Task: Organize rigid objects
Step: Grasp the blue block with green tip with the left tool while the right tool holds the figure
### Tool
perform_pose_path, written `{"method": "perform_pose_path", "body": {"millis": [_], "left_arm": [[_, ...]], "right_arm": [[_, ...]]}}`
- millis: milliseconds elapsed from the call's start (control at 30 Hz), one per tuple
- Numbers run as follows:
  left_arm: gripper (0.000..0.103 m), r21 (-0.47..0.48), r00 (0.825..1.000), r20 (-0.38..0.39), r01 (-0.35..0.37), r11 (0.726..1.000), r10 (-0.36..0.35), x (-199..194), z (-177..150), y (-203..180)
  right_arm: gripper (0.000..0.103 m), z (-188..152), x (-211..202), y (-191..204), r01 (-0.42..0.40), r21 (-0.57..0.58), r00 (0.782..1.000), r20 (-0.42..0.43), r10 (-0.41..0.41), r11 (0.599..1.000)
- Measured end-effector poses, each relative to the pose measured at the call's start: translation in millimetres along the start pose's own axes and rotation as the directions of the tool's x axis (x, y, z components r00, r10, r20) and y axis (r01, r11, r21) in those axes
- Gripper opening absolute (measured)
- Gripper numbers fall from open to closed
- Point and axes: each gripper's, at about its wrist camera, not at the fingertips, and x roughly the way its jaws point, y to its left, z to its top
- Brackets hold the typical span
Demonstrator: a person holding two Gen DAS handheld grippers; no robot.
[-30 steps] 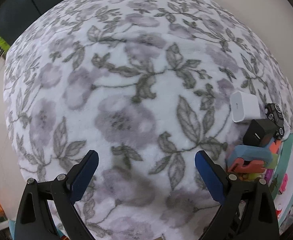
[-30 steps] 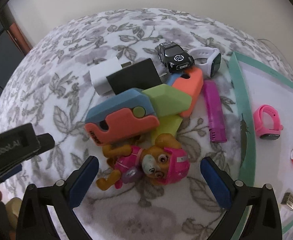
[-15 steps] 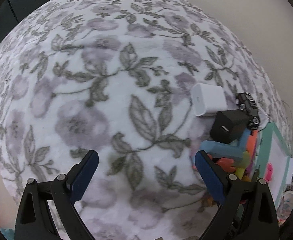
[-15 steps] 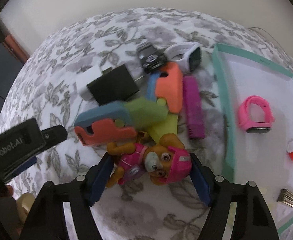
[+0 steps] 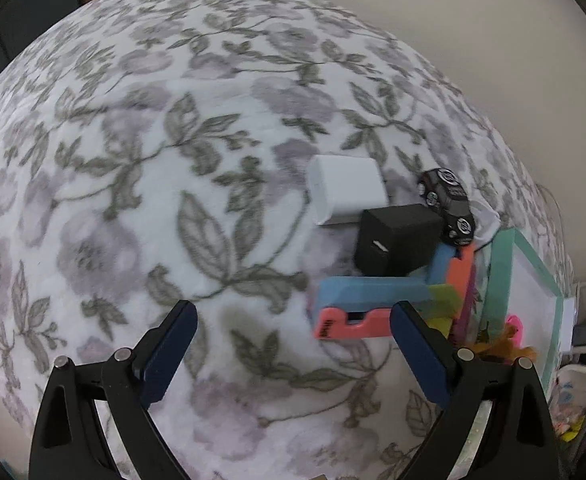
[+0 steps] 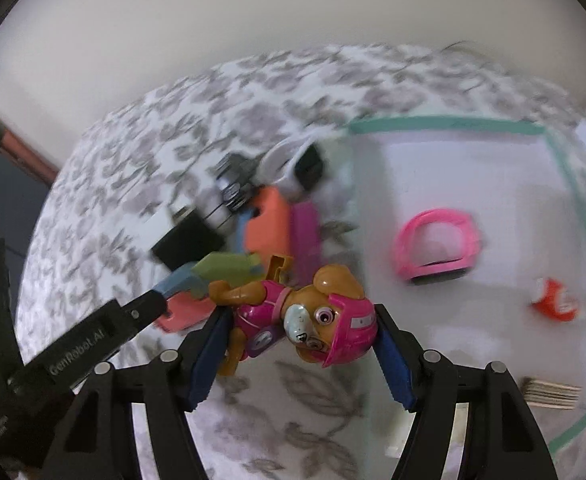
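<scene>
My right gripper (image 6: 299, 340) is shut on a pink and brown toy puppy (image 6: 305, 320) and holds it above the floral cloth, next to the green-edged white tray (image 6: 445, 126). A pile lies to its left: black charger (image 6: 187, 246), orange block (image 6: 267, 224), magenta comb (image 6: 305, 232), green block (image 6: 229, 266). My left gripper (image 5: 293, 336) is open and empty over the cloth. In its view the white charger (image 5: 345, 190), black charger (image 5: 397, 238), toy car (image 5: 447, 206) and blue and coral blocks (image 5: 369, 304) lie to the right.
In the tray lie a pink watch band (image 6: 433, 248), a small red item (image 6: 553, 300) and a small ridged piece (image 6: 549, 392). The left gripper's black body (image 6: 77, 340) crosses the lower left of the right wrist view. A wall runs behind the cloth.
My right gripper closed on the toy puppy and lifted it toward the tray. My left gripper's view swung right, so the pile sits nearer its centre.
</scene>
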Motion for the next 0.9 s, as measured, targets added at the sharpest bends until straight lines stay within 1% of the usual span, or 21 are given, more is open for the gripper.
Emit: {"method": "perform_pose_path", "body": {"millis": [67,167,267,300,367,433,500,600,633,667,700,800,833,900], "left_arm": [[0.097,0.042,1.000,0.004,-0.008,0.999,0.008,1,-1,-7],[0.097,0.132,0.999,0.006,-0.049,0.990,0.048,1,-6,-13],[0.097,0.246,0.997,-0.009,-0.072,0.967,0.076,9,-10,-25],[0.097,0.266,0.996,-0.006,-0.082,0.961,0.086,10,-11,-28],[0.097,0.327,0.993,0.019,-0.113,0.938,0.113,15,-11,-36],[0.097,0.376,0.992,0.041,-0.125,0.918,0.118,19,-11,-44],[0.097,0.409,0.992,0.057,-0.127,0.904,0.114,22,-10,-49],[0.097,0.432,0.993,0.066,-0.120,0.894,0.102,23,-10,-56],[0.095,0.443,0.993,0.070,-0.118,0.889,0.098,21,-11,-58],[0.084,0.454,0.993,0.072,-0.119,0.883,0.096,21,-12,-61],[0.067,0.473,0.993,0.072,-0.120,0.873,0.097,21,-14,-66],[0.048,0.528,0.990,0.070,-0.140,0.838,0.122,21,-21,-74],[0.045,0.537,0.990,0.064,-0.141,0.832,0.126,22,-22,-75],[0.031,0.548,0.992,0.038,-0.122,0.827,0.121,22,-24,-77]], "right_arm": [[0.072,2,-7,-4,0.019,0.000,1.000,0.024,-0.019,1.000],[0.072,7,-17,-15,-0.022,0.042,0.999,0.042,0.020,0.999],[0.072,10,-24,-23,-0.022,0.066,0.998,0.056,0.019,0.998],[0.072,10,-25,-26,-0.026,0.071,0.998,0.057,0.022,0.997],[0.072,10,-26,-28,-0.035,0.083,0.998,0.056,0.031,0.996],[0.072,10,-26,-31,-0.044,0.093,0.998,0.052,0.039,0.995],[0.072,9,-26,-34,-0.052,0.106,0.998,0.051,0.047,0.993],[0.072,9,-26,-37,-0.059,0.118,0.997,0.050,0.054,0.991],[0.072,9,-26,-38,-0.060,0.118,0.997,0.049,0.054,0.991],[0.072,9,-25,-38,-0.061,0.118,0.997,0.047,0.055,0.991],[0.072,9,-25,-38,-0.060,0.120,0.997,0.046,0.055,0.991],[0.072,9,-24,-40,-0.061,0.130,0.998,0.040,0.056,0.990],[0.072,9,-24,-41,-0.061,0.132,0.998,0.039,0.056,0.989],[0.072,9,-26,-42,-0.062,0.139,0.998,0.042,0.056,0.988]]}}
